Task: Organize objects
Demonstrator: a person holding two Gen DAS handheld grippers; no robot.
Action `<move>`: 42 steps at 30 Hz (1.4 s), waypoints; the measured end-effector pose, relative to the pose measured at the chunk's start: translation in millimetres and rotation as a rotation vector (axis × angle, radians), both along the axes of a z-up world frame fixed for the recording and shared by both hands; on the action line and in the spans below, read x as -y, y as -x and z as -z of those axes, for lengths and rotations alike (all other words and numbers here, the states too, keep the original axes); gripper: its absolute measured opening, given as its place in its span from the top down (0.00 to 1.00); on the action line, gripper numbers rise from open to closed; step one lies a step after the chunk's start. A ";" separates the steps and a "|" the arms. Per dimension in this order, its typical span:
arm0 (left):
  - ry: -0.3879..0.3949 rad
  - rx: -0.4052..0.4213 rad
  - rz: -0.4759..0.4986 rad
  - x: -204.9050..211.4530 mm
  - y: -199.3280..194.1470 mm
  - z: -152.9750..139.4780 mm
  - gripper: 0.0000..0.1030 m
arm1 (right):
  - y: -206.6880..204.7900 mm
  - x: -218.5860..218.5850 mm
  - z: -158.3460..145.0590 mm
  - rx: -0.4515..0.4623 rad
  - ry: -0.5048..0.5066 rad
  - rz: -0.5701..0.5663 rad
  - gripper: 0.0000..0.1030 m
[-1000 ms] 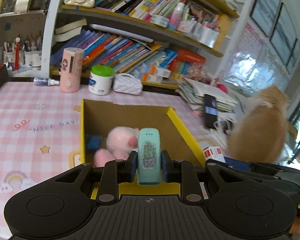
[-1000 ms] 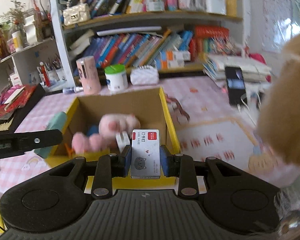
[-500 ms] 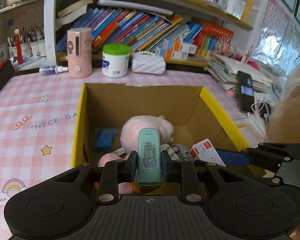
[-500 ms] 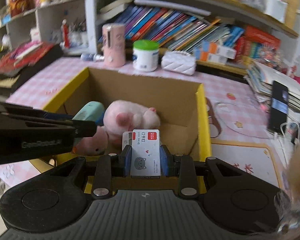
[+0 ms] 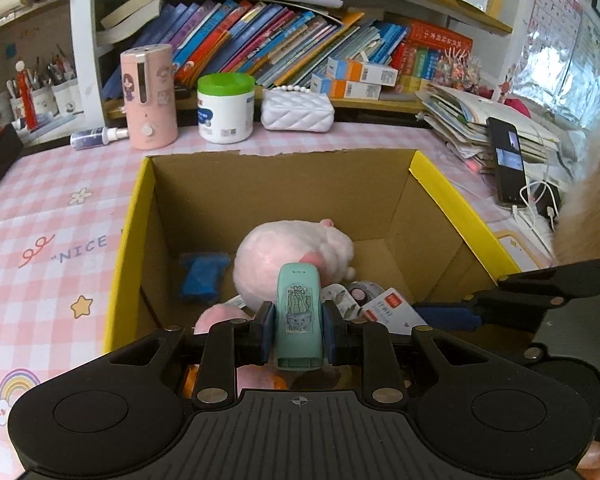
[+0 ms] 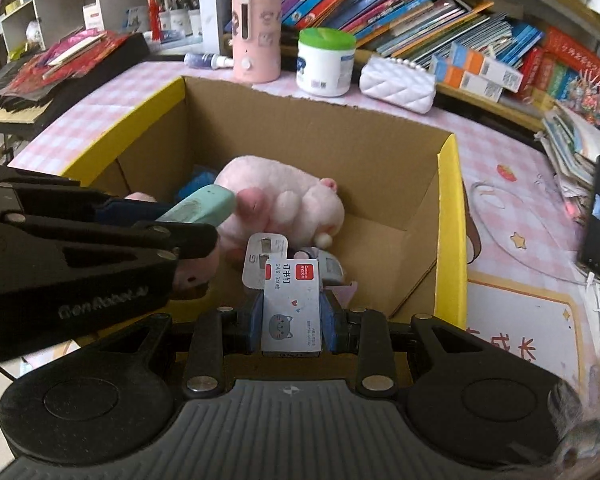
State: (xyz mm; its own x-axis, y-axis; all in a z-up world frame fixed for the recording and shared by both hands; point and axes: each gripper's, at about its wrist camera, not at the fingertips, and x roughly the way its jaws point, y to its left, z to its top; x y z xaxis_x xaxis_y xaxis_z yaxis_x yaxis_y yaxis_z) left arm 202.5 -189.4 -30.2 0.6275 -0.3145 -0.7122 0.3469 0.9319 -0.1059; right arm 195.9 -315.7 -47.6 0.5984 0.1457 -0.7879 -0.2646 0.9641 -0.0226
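Left gripper [image 5: 299, 334] hides pink plush [image 5: 292, 256] lower half in box [image 5: 452, 200].

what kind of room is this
Most likely a child's study corner or a small stationery shop: shelves packed with books, cups of pens, and a pink checked tablecloth under a cardboard box.

Left hand-held gripper [image 5: 299, 330]: we hold it tilted downward, jaws clamped on a mint-green stapler [image 5: 299, 320] that stands upright between the blue pads.
Right hand-held gripper [image 6: 291, 320]: we hold it angled steeply down, jaws closed on a small staple box [image 6: 291, 314].
Relation: our two hand-held grippers sit side by side, close together, apart.
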 end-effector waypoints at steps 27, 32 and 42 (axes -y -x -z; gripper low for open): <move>0.073 0.268 -0.176 -58.4 82.1 -67.4 0.15 | 42.6 10.6 -45.7 0.178 -0.083 0.122 0.57; 0.021 0.300 -0.270 -85.5 110.8 -65.3 0.06 | 75.0 3.2 -59.7 0.250 -0.088 0.235 0.40; 0.037 0.225 -0.389 -146.7 165.4 -51.4 0.04 | 152.0 -49.2 -56.8 0.301 -0.067 0.341 0.24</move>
State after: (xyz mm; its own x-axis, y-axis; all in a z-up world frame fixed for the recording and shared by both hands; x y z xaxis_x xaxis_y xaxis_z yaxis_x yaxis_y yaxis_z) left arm 37.1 -42.7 21.2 0.8420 -0.0476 -0.5374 -0.0100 0.9945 -0.1039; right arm 43.8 -266.5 9.2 0.8219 -0.0542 -0.5671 0.0765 0.9969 0.0156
